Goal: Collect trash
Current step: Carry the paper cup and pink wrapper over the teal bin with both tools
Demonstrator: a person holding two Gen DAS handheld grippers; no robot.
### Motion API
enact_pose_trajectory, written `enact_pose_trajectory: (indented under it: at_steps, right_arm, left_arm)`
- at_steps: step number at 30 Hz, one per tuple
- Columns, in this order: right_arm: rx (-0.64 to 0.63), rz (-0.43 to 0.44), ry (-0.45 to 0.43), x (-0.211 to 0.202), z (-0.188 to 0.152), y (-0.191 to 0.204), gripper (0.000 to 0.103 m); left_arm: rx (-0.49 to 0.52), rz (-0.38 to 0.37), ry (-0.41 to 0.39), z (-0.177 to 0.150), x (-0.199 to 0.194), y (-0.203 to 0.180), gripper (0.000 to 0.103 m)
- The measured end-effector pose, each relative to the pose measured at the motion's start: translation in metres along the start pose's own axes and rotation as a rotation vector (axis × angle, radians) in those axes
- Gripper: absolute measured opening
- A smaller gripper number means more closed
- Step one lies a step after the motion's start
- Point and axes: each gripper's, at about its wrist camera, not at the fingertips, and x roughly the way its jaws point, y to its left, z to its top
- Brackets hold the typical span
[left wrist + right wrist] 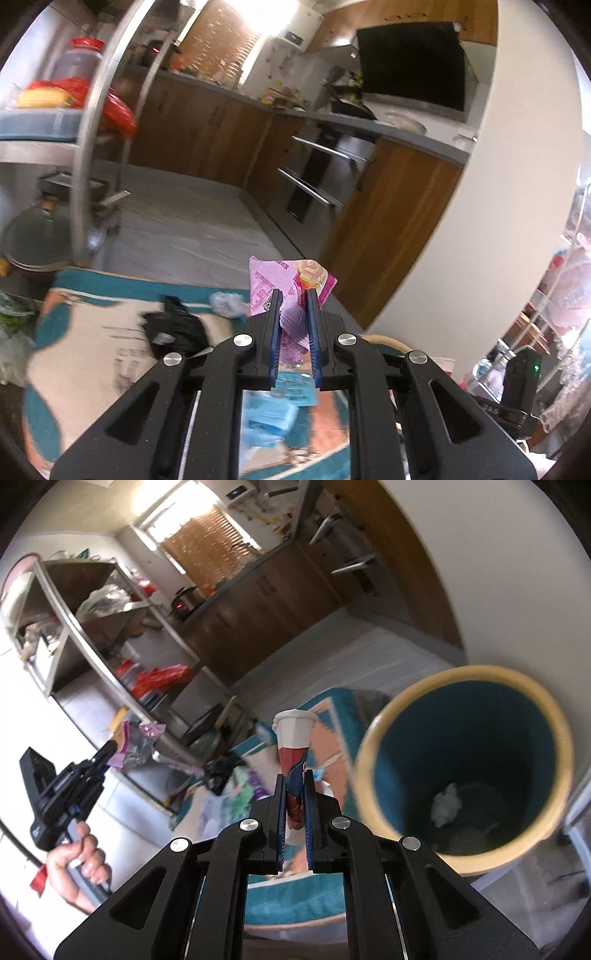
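Left wrist view: left gripper (291,295) clenched on a pink snack wrapper (288,280), which sticks out past the fingertips, lifted off the table. Below and left of the jaws, more trash on the patterned mat (85,332): a black crumpled bag (173,328) and a clear crumpled wrapper (227,304). Blue packet (273,410) under the jaws, blurred.

Right wrist view: right gripper (295,775) clamped on a squashed paper cup (293,738), rim ahead of the tips. Trash bin (465,768) just right of the jaws, mouth open toward the camera, white crumpled paper (447,805) already inside. Left gripper (110,747) far left, wrapper (138,744) in its grip.

Step, as judged: carry phase, both items grasped. Next move calls for swinging the cup right over the bin mouth and releasing, then the wrapper.
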Motion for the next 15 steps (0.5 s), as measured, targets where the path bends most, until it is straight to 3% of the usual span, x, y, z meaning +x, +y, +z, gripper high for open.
enact_pose_trajectory:
  at_steps: [8,15]
  right_arm:
    - [0.085,-0.094,-0.072,-0.025,0.011,-0.040,0.010]
    - [0.165,-0.216,-0.046,-0.022,0.006,-0.075,0.010]
  left_arm:
    - [0.039,-0.156,0.127,-0.035,0.061,-0.071,0.013]
    - [0.042,-0.261,0.288,-0.080,0.124,-0.125,0.013]
